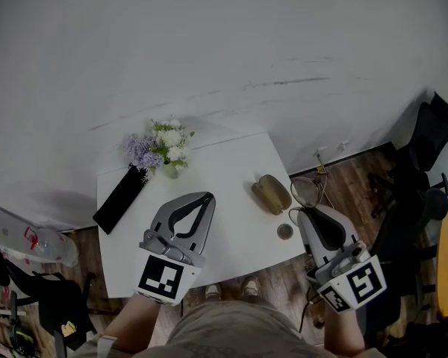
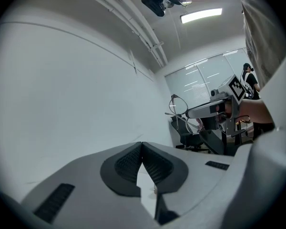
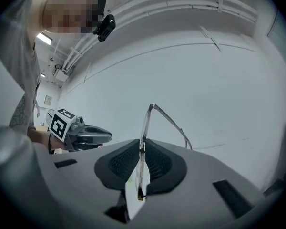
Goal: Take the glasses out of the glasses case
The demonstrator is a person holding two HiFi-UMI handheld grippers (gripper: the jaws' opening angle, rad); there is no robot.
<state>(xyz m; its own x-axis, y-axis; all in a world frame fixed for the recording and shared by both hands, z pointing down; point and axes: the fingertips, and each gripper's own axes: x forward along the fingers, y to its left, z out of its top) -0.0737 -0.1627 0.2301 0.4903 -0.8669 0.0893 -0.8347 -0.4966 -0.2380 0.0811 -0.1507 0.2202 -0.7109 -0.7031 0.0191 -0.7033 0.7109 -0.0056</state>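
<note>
Glasses (image 1: pixel 308 191) out of glasses case (image 1: pixel 272 194), frame pinched in right hand-held gripper (image 1: pixel 305 213), beyond surface's (image 1: pixel 224 162) right edge. Case just left, by that edge. Left hand-held gripper (image 1: pixel 207 197) closed, empty; we judge right nearer.

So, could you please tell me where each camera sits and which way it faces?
Head view: on the person's head, facing steeply down at the white table and glasses case; both forearms, the left tool and right tool show.
Left gripper view: rides the left tool, facing along its shut jaws toward the wall; the right tool shows beyond.
Right gripper view: rides the right tool, facing along jaws clamped on the glasses; the left tool shows at left.
Shared: each gripper view sees the other tool; all show the glasses.
</note>
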